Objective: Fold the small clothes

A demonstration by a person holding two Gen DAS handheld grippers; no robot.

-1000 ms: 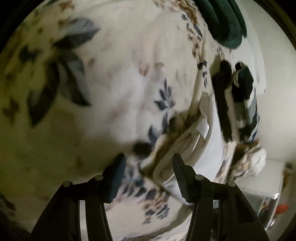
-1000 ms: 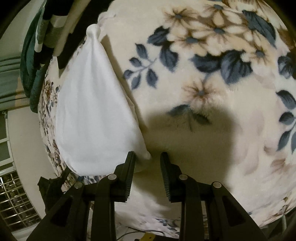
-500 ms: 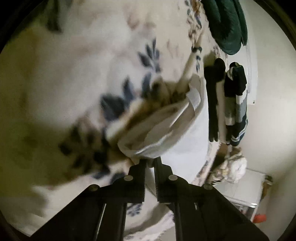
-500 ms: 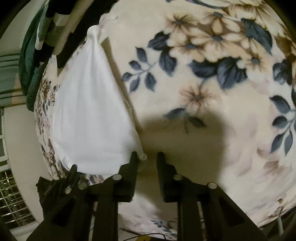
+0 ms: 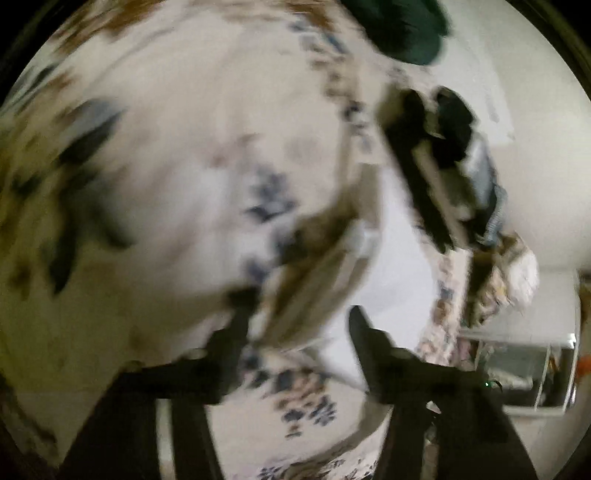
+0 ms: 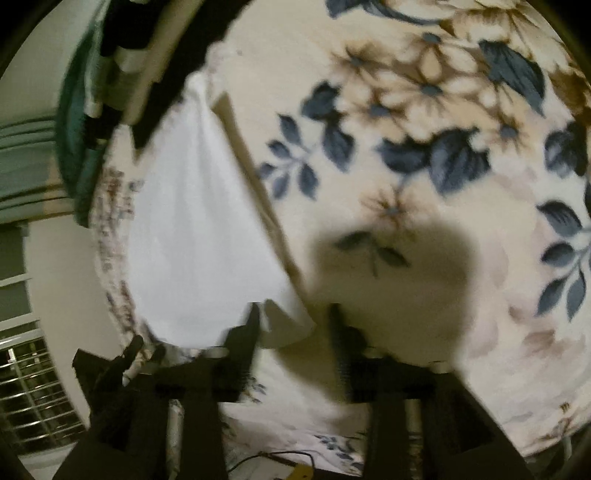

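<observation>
A small white garment lies folded on a floral blanket. In the right wrist view my right gripper is open, its jaws on either side of the garment's near corner, which lies loose between them. In the blurred left wrist view my left gripper is open, its jaws either side of the garment's bunched collar edge, with the rest of the white cloth to the right.
Dark and striped clothes lie past the white garment, with a dark green item further off. The blanket's edge drops off at the right of the left wrist view, where a shelf unit stands. A barred window shows at the left.
Both grippers were shut on the garment half a second ago and have opened, letting it drop. The left wrist view is swinging and blurred.
</observation>
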